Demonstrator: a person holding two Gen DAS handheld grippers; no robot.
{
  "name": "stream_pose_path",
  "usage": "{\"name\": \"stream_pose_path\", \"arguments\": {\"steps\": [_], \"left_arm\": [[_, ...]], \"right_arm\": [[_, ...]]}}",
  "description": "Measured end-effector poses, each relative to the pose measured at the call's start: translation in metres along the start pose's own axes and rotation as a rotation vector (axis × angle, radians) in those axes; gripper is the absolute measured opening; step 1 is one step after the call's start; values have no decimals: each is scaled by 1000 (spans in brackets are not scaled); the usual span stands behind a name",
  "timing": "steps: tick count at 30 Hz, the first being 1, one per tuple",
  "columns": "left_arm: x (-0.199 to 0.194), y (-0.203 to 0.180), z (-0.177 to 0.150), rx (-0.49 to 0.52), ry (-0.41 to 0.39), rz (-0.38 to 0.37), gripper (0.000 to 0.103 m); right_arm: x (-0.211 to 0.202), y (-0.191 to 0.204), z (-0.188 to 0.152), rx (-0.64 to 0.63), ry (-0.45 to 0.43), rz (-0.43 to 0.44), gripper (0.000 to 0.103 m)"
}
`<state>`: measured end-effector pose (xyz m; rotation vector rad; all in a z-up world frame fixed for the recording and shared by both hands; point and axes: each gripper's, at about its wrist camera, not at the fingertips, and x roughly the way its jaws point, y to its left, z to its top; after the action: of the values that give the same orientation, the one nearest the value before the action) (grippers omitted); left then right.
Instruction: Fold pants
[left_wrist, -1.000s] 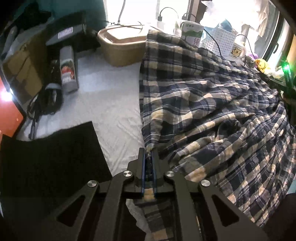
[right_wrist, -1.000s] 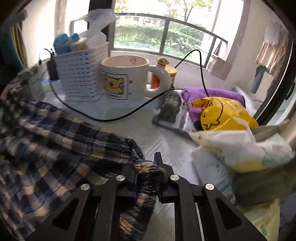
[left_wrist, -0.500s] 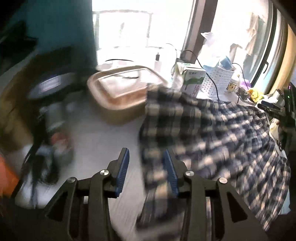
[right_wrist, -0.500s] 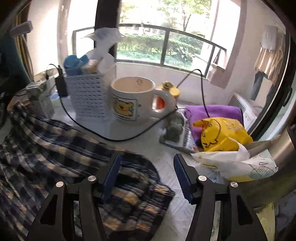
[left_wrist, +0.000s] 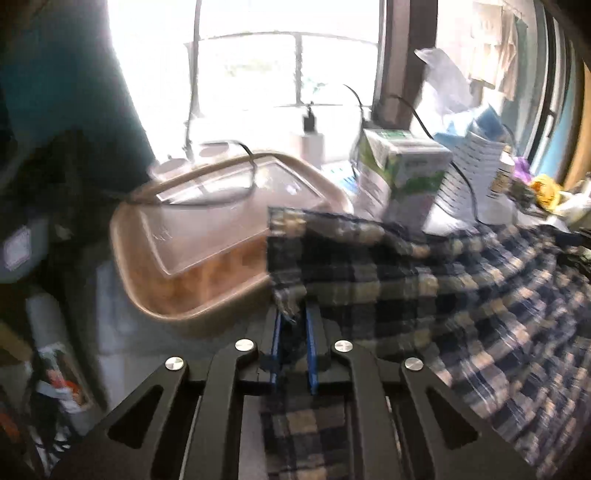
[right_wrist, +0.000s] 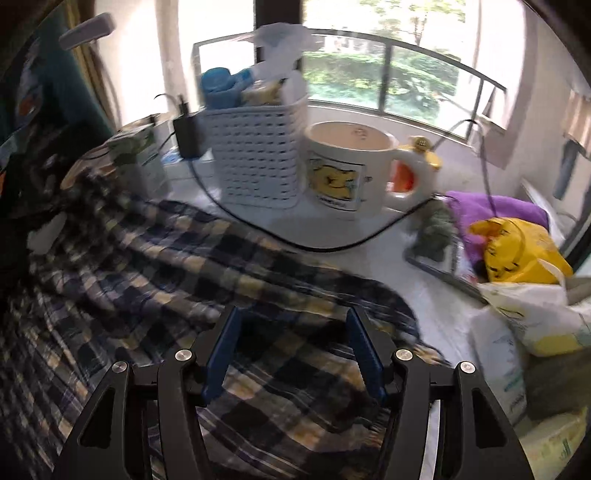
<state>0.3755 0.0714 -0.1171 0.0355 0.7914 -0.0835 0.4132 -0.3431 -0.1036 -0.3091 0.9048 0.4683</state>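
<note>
Left gripper (left_wrist: 293, 328): we are pinching a corner of the pants (left_wrist: 424, 288) between the blue pads, low in the frame's centre; the jaws are nearly together with plaid cloth clamped in them, so the edge can be carried over for a fold.
Right gripper (right_wrist: 293, 347): we are holding it with pads well apart, low centre of its frame, above the cloth and gripping nothing; we judge it is freed to take a new hold.
Pants: they are lying spread across the white table (right_wrist: 295, 229), filling the lower left of the right view and the right half of the left view, rumpled and not yet folded flat.
Tub (left_wrist: 207, 236): it is sitting just beyond the lifted corner, centre left; the cloth edge is overlapping its rim, so we are watching for a snag.
Carton (left_wrist: 402, 177): standing behind the pants, upper centre.
Basket (right_wrist: 258, 155) and mug (right_wrist: 351, 170): standing beyond the cloth, upper centre, clear of it.
Cable (right_wrist: 295, 240): trailing along the far edge of the pants.
</note>
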Motion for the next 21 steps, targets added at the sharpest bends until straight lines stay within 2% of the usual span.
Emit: {"name": "stream_pose_path", "arguments": {"steps": [3, 5, 8, 10, 15, 16, 17, 19, 21], "left_arm": [[4, -4, 0, -6, -12, 50, 6], [6, -7, -2, -9, -13, 69, 6], [8, -10, -3, -28, -20, 94, 6], [6, -10, -4, -42, -12, 101, 6], [-13, -1, -5, -60, -2, 71, 7], [-20, -2, -7, -58, -5, 72, 13], [-25, -3, -9, -59, -7, 71, 25], [-37, -3, -15, -67, -16, 66, 36], [-49, -5, -23, -57, -19, 65, 37]], "right_arm": [[14, 8, -2, -59, 48, -42, 62], [29, 7, -8, -104, 110, -154, 62], [13, 4, -13, -90, 95, -189, 62], [-9, 8, -19, -90, 54, -213, 62], [-59, 38, -44, -106, 11, -43, 62], [-62, 45, -49, -123, 17, -33, 62], [-63, 53, -55, -143, 29, -40, 62], [-58, 59, -62, -152, 52, -54, 62], [-52, 61, -71, -147, 84, -60, 62]]}}
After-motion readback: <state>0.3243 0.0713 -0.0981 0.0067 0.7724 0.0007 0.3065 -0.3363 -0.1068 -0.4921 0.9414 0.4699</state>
